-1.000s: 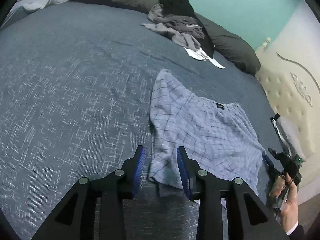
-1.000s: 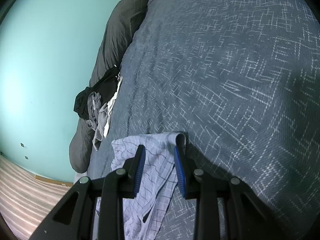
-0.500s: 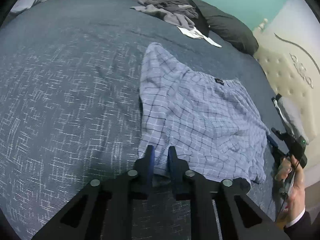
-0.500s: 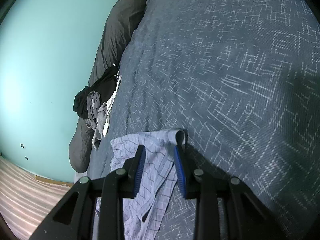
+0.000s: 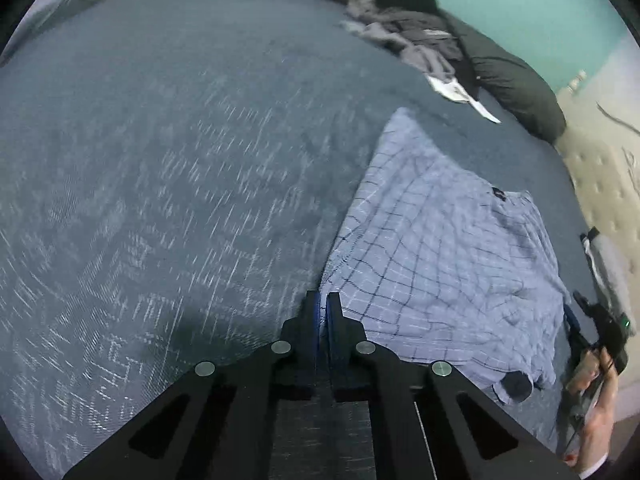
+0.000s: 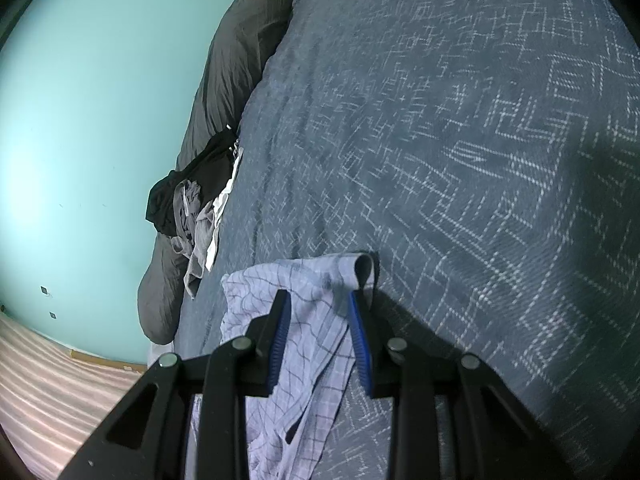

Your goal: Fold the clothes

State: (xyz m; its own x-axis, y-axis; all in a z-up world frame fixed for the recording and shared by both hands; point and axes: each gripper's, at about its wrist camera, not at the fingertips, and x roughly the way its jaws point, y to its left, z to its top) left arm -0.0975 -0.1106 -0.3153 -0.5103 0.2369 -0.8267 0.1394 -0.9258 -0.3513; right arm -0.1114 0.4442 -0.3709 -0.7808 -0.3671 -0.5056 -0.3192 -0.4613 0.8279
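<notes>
Checked shorts [image 5: 436,248], pale blue with dark grid lines, lie spread on the dark blue patterned bedcover [image 5: 180,184], toward the right of the left wrist view. Waistband with a small dark label faces the cream padded headboard [image 5: 600,184].

Left gripper [image 5: 323,300]: jaws have just been closing and now stand pressed nearly together at the near corner of the shorts. The cloth edge meets the fingertips; whether fabric is actually caught between the pads cannot be told. View is motion-blurred.

Right gripper [image 6: 320,300]: jaws spread partway, blue pads apart. Fabric of the shorts [image 6: 296,320] lies between and below the fingers, one rolled edge standing up beside the right finger. Pads do not visibly press the cloth. In the left wrist view the same gripper sits at the far right edge of the shorts, held in a person's hand [image 5: 596,412].

Background: a heap of dark and grey clothes [image 5: 412,28] rests against a long dark bolster pillow [image 5: 516,84] along the turquoise wall [image 6: 100,100], well apart from the shorts.
</notes>
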